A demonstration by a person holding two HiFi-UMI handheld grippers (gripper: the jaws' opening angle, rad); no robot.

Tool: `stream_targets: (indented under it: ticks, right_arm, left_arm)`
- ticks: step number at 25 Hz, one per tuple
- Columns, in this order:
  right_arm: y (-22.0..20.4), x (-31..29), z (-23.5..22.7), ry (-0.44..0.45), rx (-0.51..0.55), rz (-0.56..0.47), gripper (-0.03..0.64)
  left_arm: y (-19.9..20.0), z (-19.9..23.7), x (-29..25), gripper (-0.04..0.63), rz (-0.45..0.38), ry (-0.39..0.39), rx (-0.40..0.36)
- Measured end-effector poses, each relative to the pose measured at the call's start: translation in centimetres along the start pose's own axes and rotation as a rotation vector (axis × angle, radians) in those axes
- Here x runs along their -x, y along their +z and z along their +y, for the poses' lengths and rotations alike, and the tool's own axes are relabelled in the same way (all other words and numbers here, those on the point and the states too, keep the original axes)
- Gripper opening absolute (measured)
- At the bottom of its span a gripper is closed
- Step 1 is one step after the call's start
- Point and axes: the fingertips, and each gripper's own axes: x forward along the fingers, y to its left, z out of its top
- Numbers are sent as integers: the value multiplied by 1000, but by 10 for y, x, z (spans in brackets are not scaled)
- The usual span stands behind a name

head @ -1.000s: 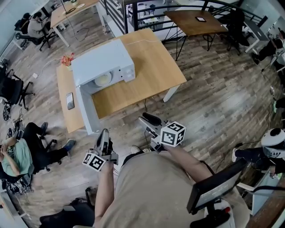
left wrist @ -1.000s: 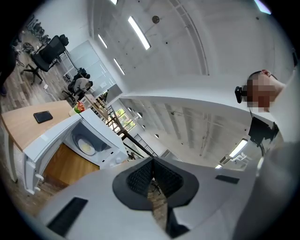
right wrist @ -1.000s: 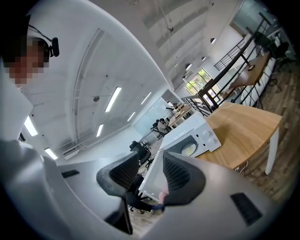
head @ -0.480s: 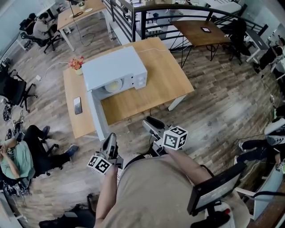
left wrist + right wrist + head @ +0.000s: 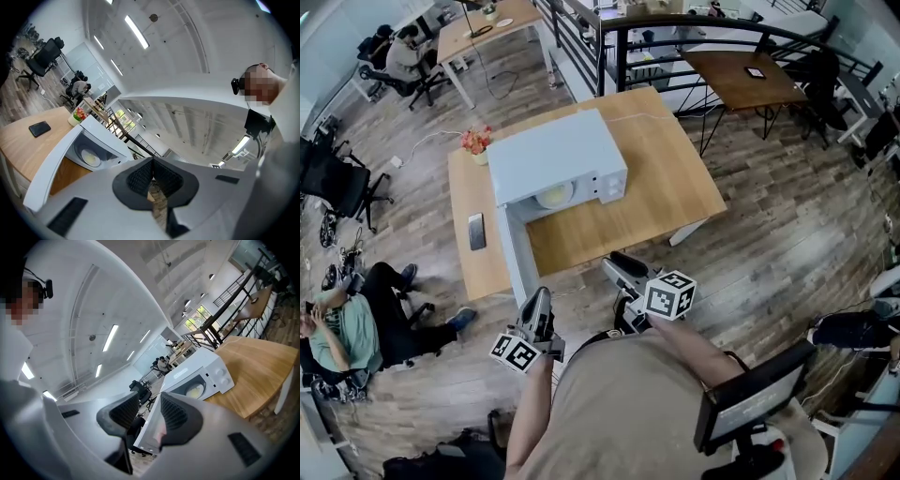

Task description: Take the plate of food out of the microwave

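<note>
**At the table's near edge: both grippers short of the open microwave**

In your left hand, the left gripper [image 5: 540,296] has its jaws pressed together with nothing between them; its own view shows the two ribbed black pads [image 5: 140,177] meeting edge to edge. In your right hand, the right gripper [image 5: 619,270] has its jaws spread about halfway, and they grip nothing. In the right gripper view, the microwave's door shows through the gap, beyond the tips. Both grippers point towards the table, the left one beside the outer end of the door and the right one near the table's front edge. Neither touches anything.

Ahead of them stands the white microwave [image 5: 558,155] on a light wooden table [image 5: 661,183]. Its door [image 5: 517,262] is swung fully open towards you and reaches out past the table's front edge. The plate of food [image 5: 555,196] sits inside the cavity, pale and round, and it shows in both gripper views [image 5: 90,158] [image 5: 195,390]. The control panel with two knobs [image 5: 607,185] is on the right of the opening.

To the left of the door a dark phone [image 5: 476,231] lies flat on the table. At the far left corner, just beside the microwave, stands a small pot of flowers [image 5: 475,142].

Farther out on the wood-plank floor [image 5: 787,234], a person [image 5: 337,328] sits in a chair to your left. A black railing [image 5: 675,28] runs behind the table.
</note>
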Motion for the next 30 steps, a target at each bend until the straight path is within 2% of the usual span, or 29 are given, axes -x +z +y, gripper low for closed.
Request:
stream_targets:
  ticks: [8, 13, 22, 30]
  right_arm:
    - [47, -35, -39, 59, -10, 85, 149]
    - [69, -42, -68, 81, -31, 118, 149]
    - [81, -55, -129, 79, -80, 210, 149]
    - [77, -79, -144, 103, -54, 285, 149]
  left_arm:
    - [12, 12, -52, 5, -57, 101, 39]
    - [9, 10, -89, 5, -52, 148, 22]
    - [-2, 16, -125, 5, -86, 254, 9]
    - [-1, 26, -126, 5, -166, 330, 12]
